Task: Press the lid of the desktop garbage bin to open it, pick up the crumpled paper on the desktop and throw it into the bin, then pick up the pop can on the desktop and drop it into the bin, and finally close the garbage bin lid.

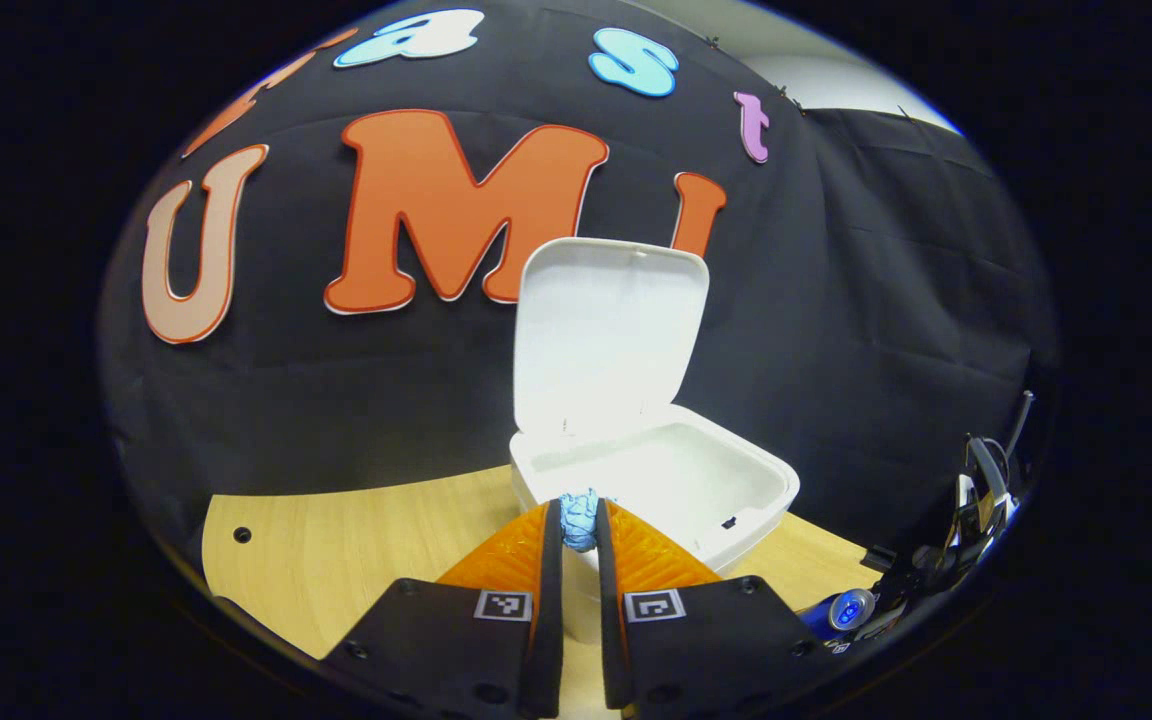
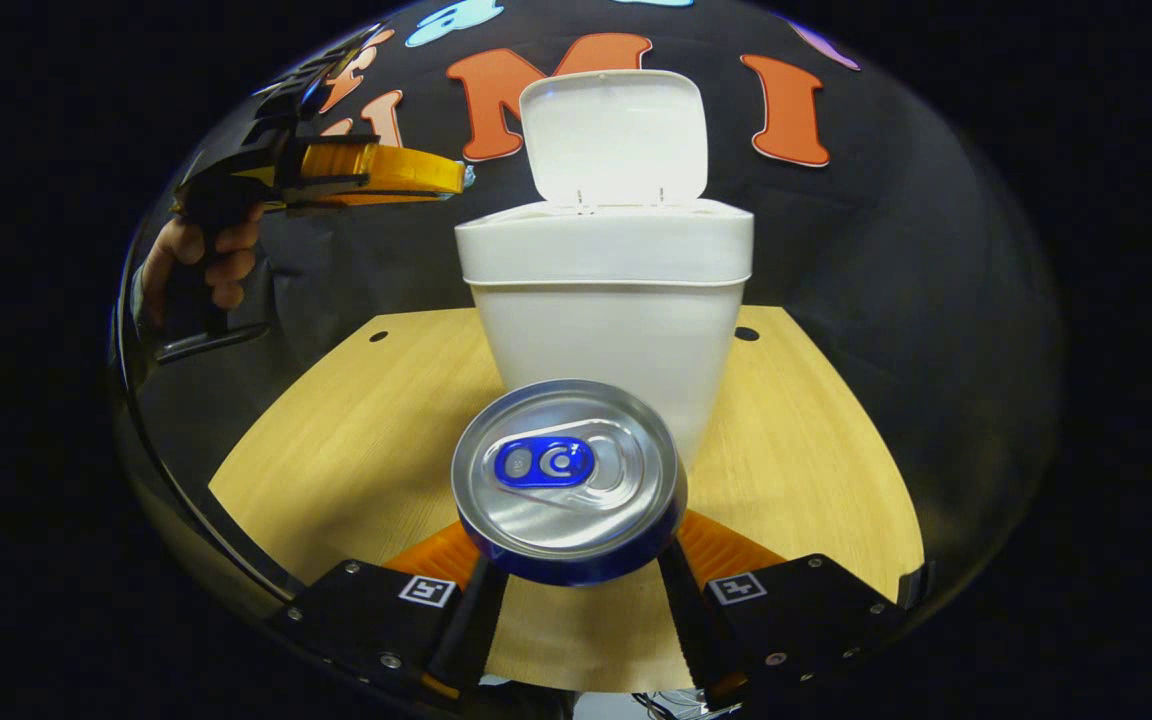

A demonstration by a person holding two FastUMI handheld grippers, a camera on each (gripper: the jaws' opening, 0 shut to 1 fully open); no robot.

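Note:
The white bin (image 1: pixel 736 520) stands on the table with its lid (image 1: pixel 606 330) raised upright. My left gripper (image 1: pixel 578 525) is shut on the blue crumpled paper (image 1: pixel 578 518), held in the air just short of the bin's near rim. In the right gripper view, that gripper (image 2: pixel 458 180) hangs left of the bin's (image 2: pixel 606 330) top, under the raised lid (image 2: pixel 614 130), held by a hand (image 2: pixel 206 260). The pop can (image 2: pixel 566 480), silver-topped with a blue tab, sits between the fingers of my right gripper (image 2: pixel 576 560), which press on its sides. The can (image 1: pixel 848 608) also shows low right in the left gripper view.
The light wooden table (image 2: pixel 356 420) has small holes near its back corners (image 2: pixel 746 333). Black cloth walls close in behind and beside the bin. Bare tabletop lies left and right of the bin.

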